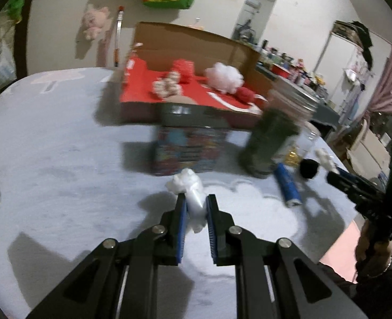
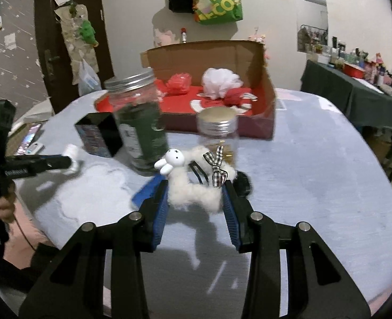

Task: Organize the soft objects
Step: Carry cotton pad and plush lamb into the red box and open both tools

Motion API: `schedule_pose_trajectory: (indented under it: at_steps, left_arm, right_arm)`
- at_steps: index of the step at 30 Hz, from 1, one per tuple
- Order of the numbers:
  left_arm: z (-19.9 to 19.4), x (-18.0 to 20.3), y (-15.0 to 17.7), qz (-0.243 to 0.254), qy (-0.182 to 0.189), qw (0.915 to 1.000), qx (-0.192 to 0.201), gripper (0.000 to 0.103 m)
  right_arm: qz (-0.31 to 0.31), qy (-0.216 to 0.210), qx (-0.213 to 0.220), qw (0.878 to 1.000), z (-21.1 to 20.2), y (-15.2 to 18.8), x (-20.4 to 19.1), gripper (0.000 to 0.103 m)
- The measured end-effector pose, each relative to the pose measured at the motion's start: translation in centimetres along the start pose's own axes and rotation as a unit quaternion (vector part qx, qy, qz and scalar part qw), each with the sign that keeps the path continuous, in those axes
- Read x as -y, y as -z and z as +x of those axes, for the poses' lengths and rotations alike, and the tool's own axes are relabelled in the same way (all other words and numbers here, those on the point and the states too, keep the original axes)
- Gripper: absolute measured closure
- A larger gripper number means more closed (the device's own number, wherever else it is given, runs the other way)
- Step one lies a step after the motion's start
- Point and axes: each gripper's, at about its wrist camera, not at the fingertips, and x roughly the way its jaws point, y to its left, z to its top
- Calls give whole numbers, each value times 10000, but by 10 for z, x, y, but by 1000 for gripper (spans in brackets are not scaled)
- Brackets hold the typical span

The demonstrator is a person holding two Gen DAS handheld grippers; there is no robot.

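The left claw (image 1: 196, 199) is closed on a small white soft toy (image 1: 189, 194), its blue pads pinching the toy's body while the lumpy head sticks out ahead of the fingertips, above the pale blue worktop (image 1: 49, 159). The right claw (image 2: 196, 186) grips a fluffy white piece (image 2: 196, 191) with a little rabbit head (image 2: 173, 156) and a checked bow (image 2: 217, 167); the fluff fills the gap between both pads and hangs clear of the worktop, its shadow lying below.

Beyond both claws stands an open cardboard box (image 2: 209, 53) with a red lining, its flap raised at the back. Inside lie a red crumpled item (image 2: 180, 82), a white pouf (image 2: 221, 82) and a red bundle (image 2: 235, 97); the left view also shows a pink-white clump (image 1: 166, 85) there.

In front of the box stand a jar (image 2: 137, 122) with dark green contents and a metal lid, a smaller clear jar (image 2: 218, 135) with a silver lid, and a printed carton (image 2: 97, 135). A blue tube (image 1: 287, 186) lies on the worktop near the green jar, and a black pompom (image 1: 308, 168) sits just beside it. A green bag (image 2: 219, 0) hangs on the wall behind
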Motion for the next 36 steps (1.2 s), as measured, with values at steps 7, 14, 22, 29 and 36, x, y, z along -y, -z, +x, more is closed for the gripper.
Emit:
schedule_pose_trajectory:
  at_steps: [7,14,22,29,36]
  left_arm:
    - [-2,-32,-16,117,-387,9991,130,88]
    - [9,-45,-35,496,-395,9979,93,88]
    - [19,-52,-55,847,-308,9959,7,88]
    - [20,-45,-77,1233,-197,9921,-74,88]
    - [21,-31,-113,1605,-45,9870,-74,88]
  right_arm:
    - [-177,408,-20,9990,1,-9,21,66]
    - [-611,795,-6,9950,9,-21,31,66]
    - [-1248,1142,-166,9854,34,-38,44,66]
    - [-1803,1196,-229,9760,51,-59,46,66]
    - [-2118,862,-289,9731,65,-89,40,66]
